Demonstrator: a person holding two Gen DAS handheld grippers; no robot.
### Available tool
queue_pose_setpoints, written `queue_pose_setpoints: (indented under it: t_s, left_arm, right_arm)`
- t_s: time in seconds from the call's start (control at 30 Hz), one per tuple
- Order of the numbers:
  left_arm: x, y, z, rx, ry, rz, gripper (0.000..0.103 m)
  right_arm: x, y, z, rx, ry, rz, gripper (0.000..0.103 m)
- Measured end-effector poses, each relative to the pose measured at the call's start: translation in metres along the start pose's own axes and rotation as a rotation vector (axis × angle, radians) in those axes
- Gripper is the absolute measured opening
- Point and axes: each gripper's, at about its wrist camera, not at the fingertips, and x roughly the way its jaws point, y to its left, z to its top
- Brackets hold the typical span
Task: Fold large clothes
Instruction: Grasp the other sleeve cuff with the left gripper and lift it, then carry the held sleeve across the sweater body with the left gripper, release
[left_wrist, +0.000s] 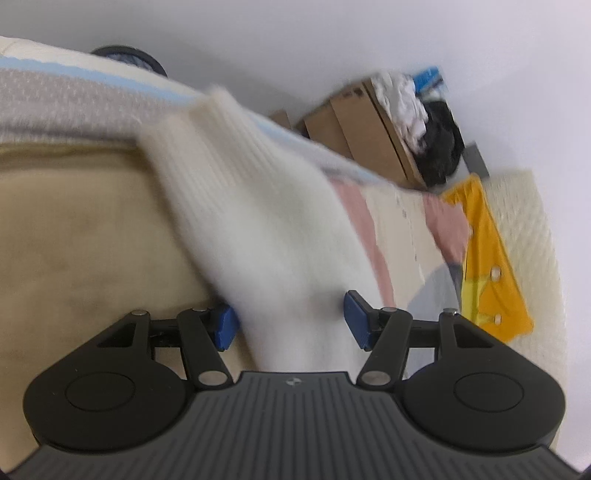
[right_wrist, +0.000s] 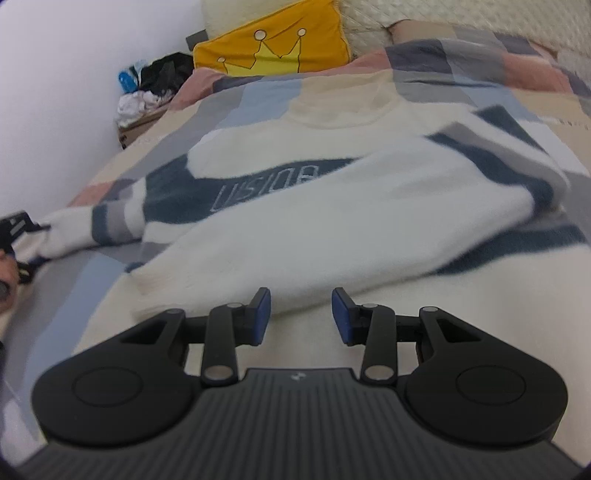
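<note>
A cream knit sweater (right_wrist: 332, 206) with navy bands and pale lettering lies spread on the patchwork bed cover (right_wrist: 236, 107). One sleeve is folded across its chest. In the left wrist view the other sleeve (left_wrist: 258, 221), white and ribbed, runs out from between the blue pads of my left gripper (left_wrist: 290, 323), which is shut on it. The same gripper (right_wrist: 14, 229) shows at the far left of the right wrist view, holding the sleeve's end out sideways. My right gripper (right_wrist: 301, 317) hovers open just above the sweater's lower part, with nothing between its pads.
A yellow pillow (right_wrist: 273, 48) with a crown drawing lies at the head of the bed. A cardboard box (left_wrist: 369, 133) piled with clothes stands by the white wall. The bed's beige side (left_wrist: 74, 240) drops away on the left. A hand (right_wrist: 7, 273) shows at the left edge.
</note>
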Motion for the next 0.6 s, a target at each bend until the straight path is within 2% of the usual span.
queue_pose_setpoints:
  t_s: [0.1, 0.13, 0.17, 0.23, 0.3, 0.47, 0.6]
  left_arm:
    - [0.006, -0.004, 0.009, 0.009, -0.030, 0.034, 0.064]
    - [0.009, -0.007, 0.011, 0.028, -0.036, 0.050, 0.060]
    - [0.012, -0.011, 0.013, 0.048, -0.040, 0.065, 0.055]
    - [0.019, -0.021, 0.018, 0.129, -0.053, 0.115, 0.028]
    - [0.022, -0.027, 0.021, 0.194, -0.056, 0.149, 0.021]
    - [0.011, -0.052, 0.023, 0.273, -0.097, 0.154, 0.017]
    - [-0.020, -0.090, 0.017, 0.355, -0.140, 0.128, 0.016]
  right_arm:
    - [0.009, 0.009, 0.001, -0.040, -0.008, -0.021, 0.041]
    - [0.012, 0.011, 0.001, -0.051, -0.008, -0.026, 0.041]
    - [0.016, 0.012, 0.000, -0.060, -0.005, -0.031, 0.041]
    - [0.021, 0.013, -0.002, -0.071, 0.001, -0.036, 0.040]
    - [0.024, 0.013, -0.003, -0.066, 0.008, -0.039, 0.040]
    - [0.023, 0.013, 0.000, -0.058, 0.017, -0.043, 0.040]
    - [0.018, 0.010, 0.002, -0.038, 0.007, -0.026, 0.041]
